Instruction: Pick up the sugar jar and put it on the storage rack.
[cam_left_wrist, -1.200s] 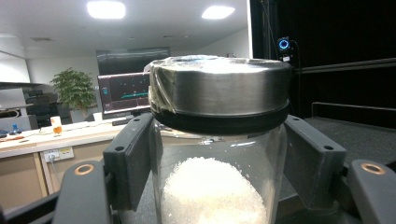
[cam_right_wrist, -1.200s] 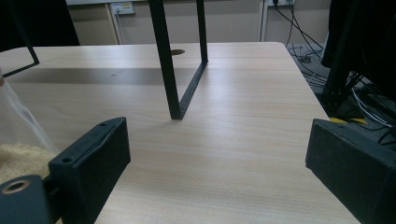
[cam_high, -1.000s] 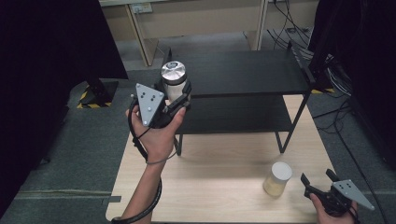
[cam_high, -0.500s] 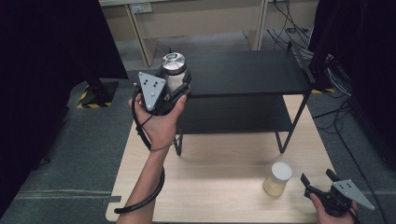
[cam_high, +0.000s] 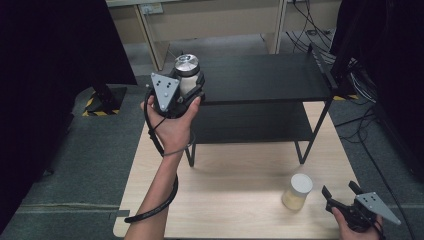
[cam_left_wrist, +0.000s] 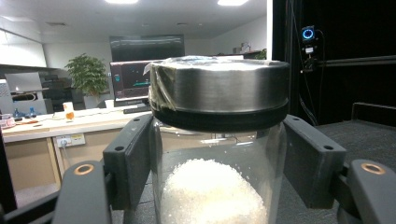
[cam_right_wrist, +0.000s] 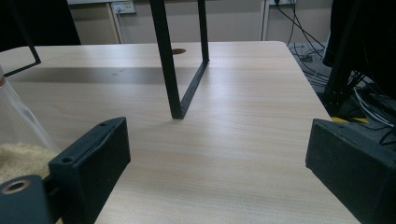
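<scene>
A glass jar (cam_high: 186, 70) with a steel lid and white grains inside is clamped between the jaws of my left gripper (cam_high: 188, 86). It is held upright at the left end of the black rack's top shelf (cam_high: 265, 75). In the left gripper view the jar (cam_left_wrist: 217, 140) stands between both black pads of the left gripper (cam_left_wrist: 217, 158); whether its base touches the shelf is hidden. My right gripper (cam_high: 340, 193) stands open low over the table's front right corner, with nothing between its jaws, as the right gripper view (cam_right_wrist: 217, 154) also shows. A white-lidded jar (cam_high: 297, 192) of yellowish grains stands just left of it.
The two-tier black rack has a lower shelf (cam_high: 250, 122) and thin legs (cam_right_wrist: 169, 70) on the light wooden table (cam_high: 230, 200). The yellowish jar's edge (cam_right_wrist: 14, 140) is at the left in the right gripper view. Cables lie on the floor at the right.
My left gripper has carried the steel-lidded jar up and away, closer to the top shelf's left end. The right gripper and the white-lidded jar have stayed put.
</scene>
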